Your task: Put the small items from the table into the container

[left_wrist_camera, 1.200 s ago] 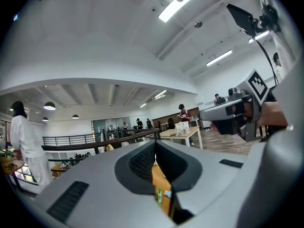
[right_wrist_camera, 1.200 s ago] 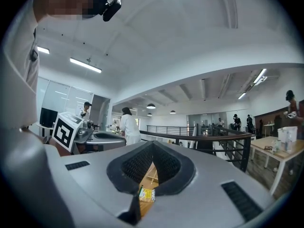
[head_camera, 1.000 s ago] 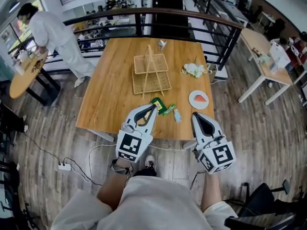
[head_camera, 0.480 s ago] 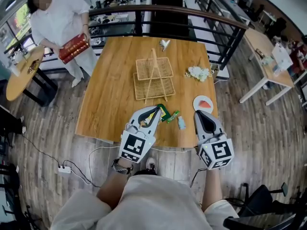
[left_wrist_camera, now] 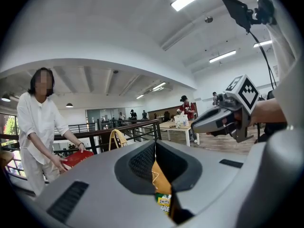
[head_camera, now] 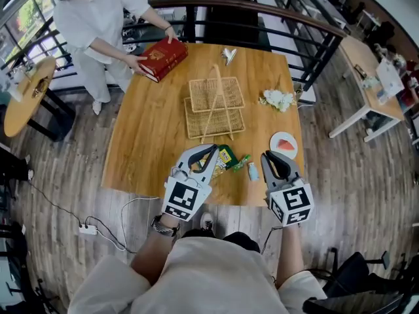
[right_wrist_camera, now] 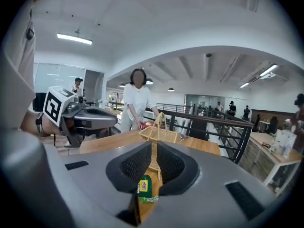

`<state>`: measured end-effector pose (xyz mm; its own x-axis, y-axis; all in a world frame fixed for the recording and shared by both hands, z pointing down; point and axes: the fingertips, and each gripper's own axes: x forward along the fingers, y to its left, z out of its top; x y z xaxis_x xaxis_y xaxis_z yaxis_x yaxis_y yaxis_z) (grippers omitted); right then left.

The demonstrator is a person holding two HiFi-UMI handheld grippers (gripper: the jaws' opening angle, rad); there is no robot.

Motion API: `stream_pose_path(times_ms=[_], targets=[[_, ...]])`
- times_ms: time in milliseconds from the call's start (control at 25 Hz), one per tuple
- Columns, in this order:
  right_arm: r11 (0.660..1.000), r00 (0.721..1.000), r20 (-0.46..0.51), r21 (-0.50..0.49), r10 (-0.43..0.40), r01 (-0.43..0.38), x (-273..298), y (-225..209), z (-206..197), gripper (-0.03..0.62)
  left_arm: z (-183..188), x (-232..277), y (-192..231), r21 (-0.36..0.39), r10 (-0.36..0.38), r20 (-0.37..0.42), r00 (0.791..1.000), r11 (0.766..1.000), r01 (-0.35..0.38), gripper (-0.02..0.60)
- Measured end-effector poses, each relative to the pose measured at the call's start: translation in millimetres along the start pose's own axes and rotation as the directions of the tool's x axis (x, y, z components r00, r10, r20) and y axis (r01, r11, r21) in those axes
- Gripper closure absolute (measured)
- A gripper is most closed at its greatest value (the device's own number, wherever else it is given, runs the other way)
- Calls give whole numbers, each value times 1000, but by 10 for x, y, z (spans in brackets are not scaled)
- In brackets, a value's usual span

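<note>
My left gripper (head_camera: 211, 150) and right gripper (head_camera: 269, 157) are both closed and empty. The green snack packets (head_camera: 227, 157) lie just right of my left tips, nearer that hand.

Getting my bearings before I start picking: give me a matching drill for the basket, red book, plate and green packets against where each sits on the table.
Things:
1. basket
2. red book
3. plate
4. green packets

Places:
A. near edge of the table, between the left gripper and the right gripper
B. far left corner, held by a bystander
C. middle of the table
D. right edge, just past the right gripper

Pairs: 1-C, 2-B, 3-D, 4-A
</note>
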<state>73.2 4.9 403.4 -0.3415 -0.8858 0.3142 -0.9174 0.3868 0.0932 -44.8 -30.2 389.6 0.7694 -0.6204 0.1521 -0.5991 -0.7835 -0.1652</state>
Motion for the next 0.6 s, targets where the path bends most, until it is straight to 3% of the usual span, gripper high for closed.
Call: stream_pose_path(times_ms=[360, 600], targets=[[995, 986, -130, -11, 101, -103, 456, 50, -367, 561, -282, 93, 42, -30, -11, -53, 999, 1000, 10, 574], [981, 962, -196, 16, 192, -193, 761, 129, -651, 525, -532, 139, 94, -64, 19, -108, 994, 998, -26, 574]])
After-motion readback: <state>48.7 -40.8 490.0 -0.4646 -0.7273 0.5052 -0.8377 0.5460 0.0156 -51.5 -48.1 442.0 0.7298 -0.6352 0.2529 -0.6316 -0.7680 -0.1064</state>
